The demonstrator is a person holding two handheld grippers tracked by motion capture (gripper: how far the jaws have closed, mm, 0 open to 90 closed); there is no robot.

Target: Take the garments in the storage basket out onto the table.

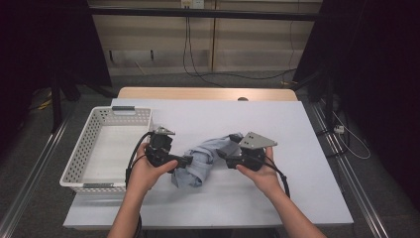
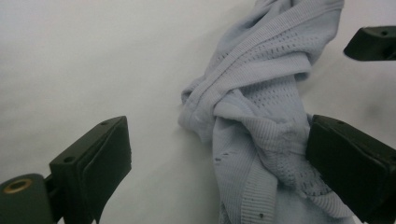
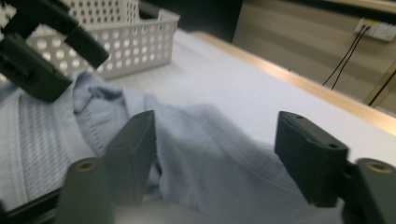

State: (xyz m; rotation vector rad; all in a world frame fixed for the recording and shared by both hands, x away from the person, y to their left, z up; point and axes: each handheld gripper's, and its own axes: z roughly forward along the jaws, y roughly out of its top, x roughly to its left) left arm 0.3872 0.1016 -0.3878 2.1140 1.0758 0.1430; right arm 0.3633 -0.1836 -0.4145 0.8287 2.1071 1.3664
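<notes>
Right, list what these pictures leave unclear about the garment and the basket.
- Light blue garment: high view, bunched and twisted, so its type is unclear; the left gripper and right gripper cover both ends.
- Garment's lower end: left gripper view, cut off by the bottom edge.
- White basket: right gripper view, cropped by the top edge, with the left gripper in front.

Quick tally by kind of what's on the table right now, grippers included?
Pale blue knitted garment: 1
White perforated basket: 1
Grippers: 2, left gripper and right gripper, both open
Total: 4
</notes>
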